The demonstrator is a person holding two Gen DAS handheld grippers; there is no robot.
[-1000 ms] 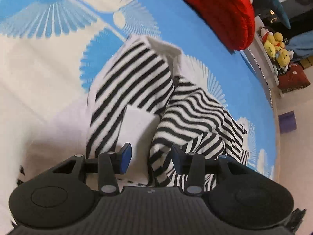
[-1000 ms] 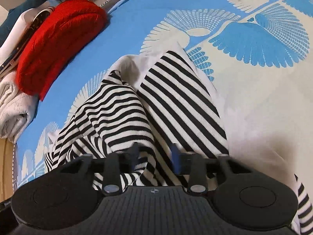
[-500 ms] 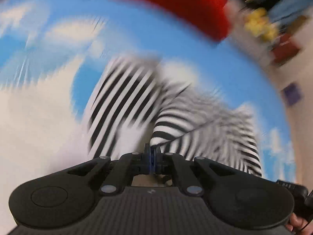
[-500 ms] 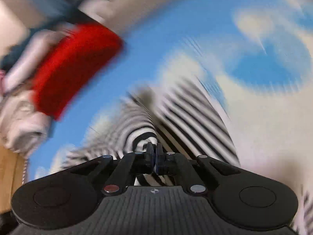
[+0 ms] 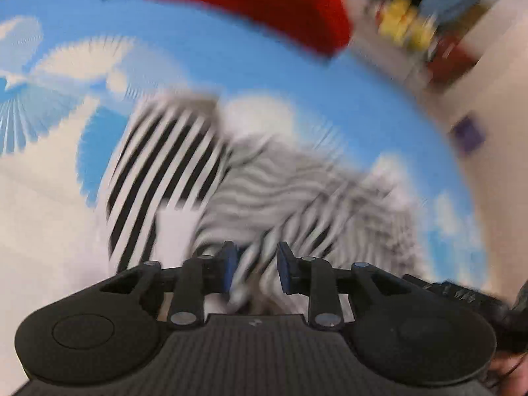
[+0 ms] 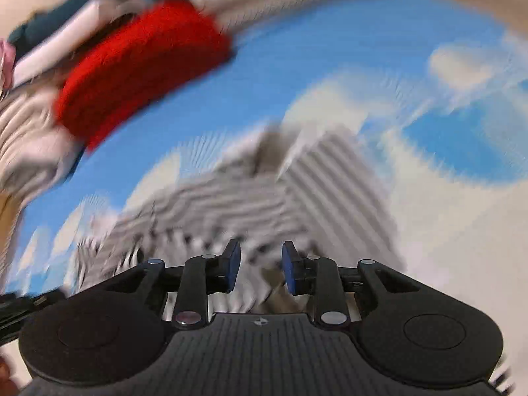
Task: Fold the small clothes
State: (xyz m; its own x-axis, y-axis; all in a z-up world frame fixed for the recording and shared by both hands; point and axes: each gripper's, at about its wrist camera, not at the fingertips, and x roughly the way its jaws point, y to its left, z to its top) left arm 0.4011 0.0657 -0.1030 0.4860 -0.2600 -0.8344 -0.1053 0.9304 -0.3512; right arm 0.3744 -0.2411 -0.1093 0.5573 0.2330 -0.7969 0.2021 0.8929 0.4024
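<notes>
A black-and-white striped garment (image 5: 171,178) lies crumpled on a blue and white patterned cloth (image 5: 231,66), blurred in both views. My left gripper (image 5: 255,270) hovers over its near edge. Its jaws are opening, and striped fabric shows in the gap, but the blue pads (image 5: 228,269) stand clear of it. In the right wrist view the same garment (image 6: 330,191) spreads ahead of my right gripper (image 6: 260,272). Those jaws are opening too, with striped cloth behind the gap and the pads (image 6: 288,272) apart from it.
A red knitted piece (image 5: 264,3) lies at the far side of the cloth, also seen as the red piece (image 6: 138,66) with pale folded clothes (image 6: 26,138) beside it. Yellow toys (image 5: 406,29) and a purple item (image 5: 468,135) sit beyond the edge.
Both grippers were open a second ago, pinched shut on the striped fabric half a second ago, and now stand apart again. Both views have rolled and lifted slightly.
</notes>
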